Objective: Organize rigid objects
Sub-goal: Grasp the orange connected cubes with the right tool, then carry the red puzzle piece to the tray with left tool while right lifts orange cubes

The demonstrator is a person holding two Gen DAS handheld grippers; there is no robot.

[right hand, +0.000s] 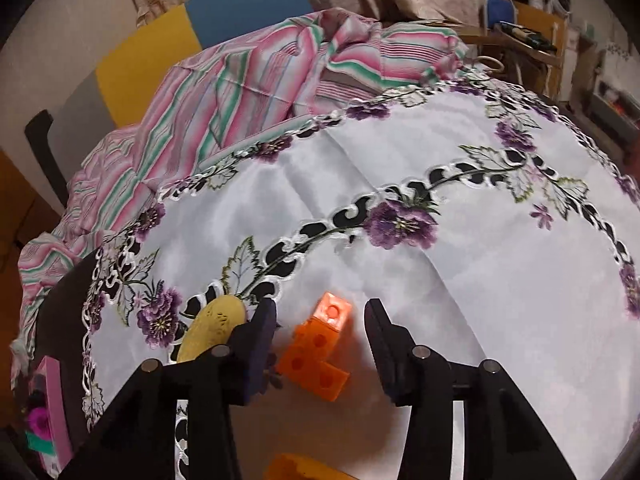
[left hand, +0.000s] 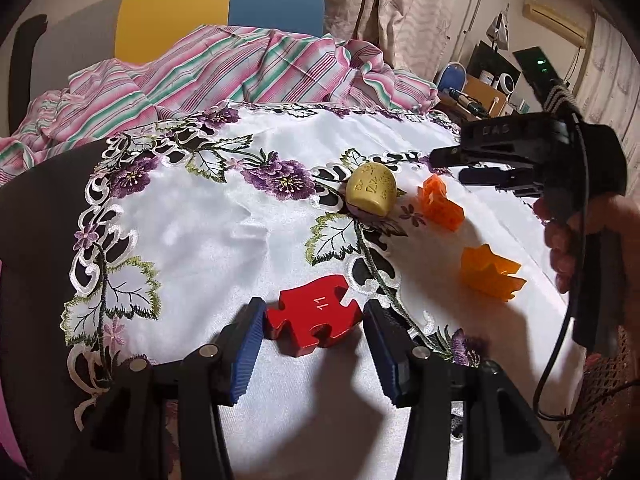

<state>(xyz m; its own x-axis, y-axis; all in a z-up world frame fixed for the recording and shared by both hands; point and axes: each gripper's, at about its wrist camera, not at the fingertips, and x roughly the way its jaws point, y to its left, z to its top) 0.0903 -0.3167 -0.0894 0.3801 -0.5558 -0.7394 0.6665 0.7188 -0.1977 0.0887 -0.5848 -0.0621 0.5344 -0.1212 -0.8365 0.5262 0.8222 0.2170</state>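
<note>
A red jigsaw-shaped piece (left hand: 316,320) marked 11 lies on the embroidered white cloth (left hand: 200,240), and my left gripper (left hand: 314,306) is shut on it, its blue pads touching both sides. Farther right, an orange perforated block (right hand: 316,344) sits between the fingers of my right gripper (right hand: 320,304), which stands open with a gap on each side. In the left wrist view the right gripper (left hand: 448,168) hovers just above that orange block (left hand: 440,204). A yellow rounded die (left hand: 370,194) rests to its left, and a second orange piece (left hand: 490,272) lies nearer.
A crumpled pink-and-green striped cloth (left hand: 200,72) is heaped along the table's far side, before a yellow and blue chair (left hand: 224,8). The dark table edge (left hand: 36,240) shows at left. A pink box (right hand: 48,412) sits at the left edge. A hand (left hand: 568,240) holds the right gripper.
</note>
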